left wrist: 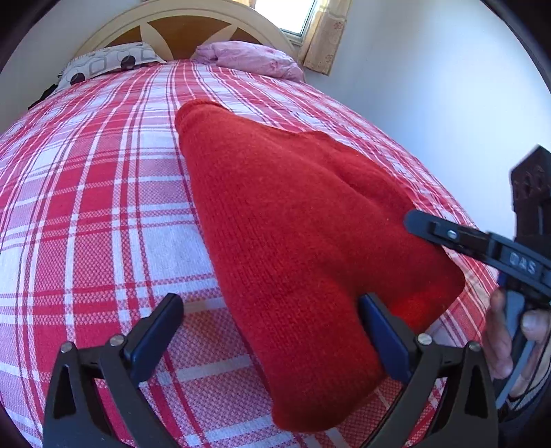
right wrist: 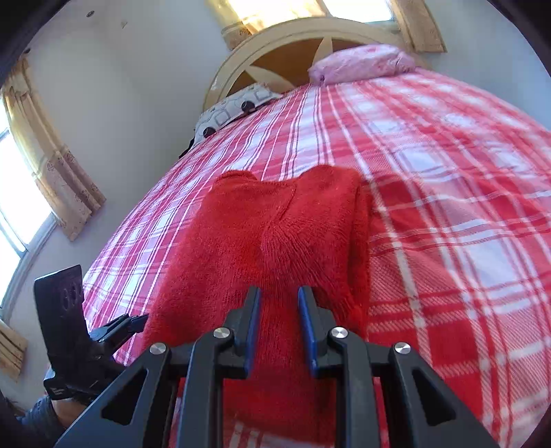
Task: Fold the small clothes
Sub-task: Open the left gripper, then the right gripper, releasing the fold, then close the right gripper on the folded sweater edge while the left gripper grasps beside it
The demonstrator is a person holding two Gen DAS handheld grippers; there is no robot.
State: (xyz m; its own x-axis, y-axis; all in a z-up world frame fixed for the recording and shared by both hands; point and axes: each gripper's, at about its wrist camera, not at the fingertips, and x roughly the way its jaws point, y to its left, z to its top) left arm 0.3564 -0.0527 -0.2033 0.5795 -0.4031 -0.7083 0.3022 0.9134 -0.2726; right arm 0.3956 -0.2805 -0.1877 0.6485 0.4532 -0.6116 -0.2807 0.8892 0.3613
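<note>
A small red knitted garment [left wrist: 303, 220] lies folded on the red and white checked bedspread [left wrist: 86, 193]. My left gripper [left wrist: 272, 310] is open wide, low over the garment's near edge, its right finger against the knit. The right gripper shows at the right of the left wrist view [left wrist: 423, 224], its tip on the garment's right side. In the right wrist view the garment [right wrist: 275, 234] fills the middle. My right gripper [right wrist: 278, 306] stands with a narrow gap between its pads, red knit bunched between them. The left gripper shows at lower left [right wrist: 134, 322].
A patterned grey pillow [left wrist: 103, 62] and a pink pillow [left wrist: 255, 58] lie at the head of the bed by a cream headboard [left wrist: 193, 20]. A white wall [left wrist: 430, 86] runs along the bed's right side. Curtained windows [right wrist: 44, 172] stand on the left.
</note>
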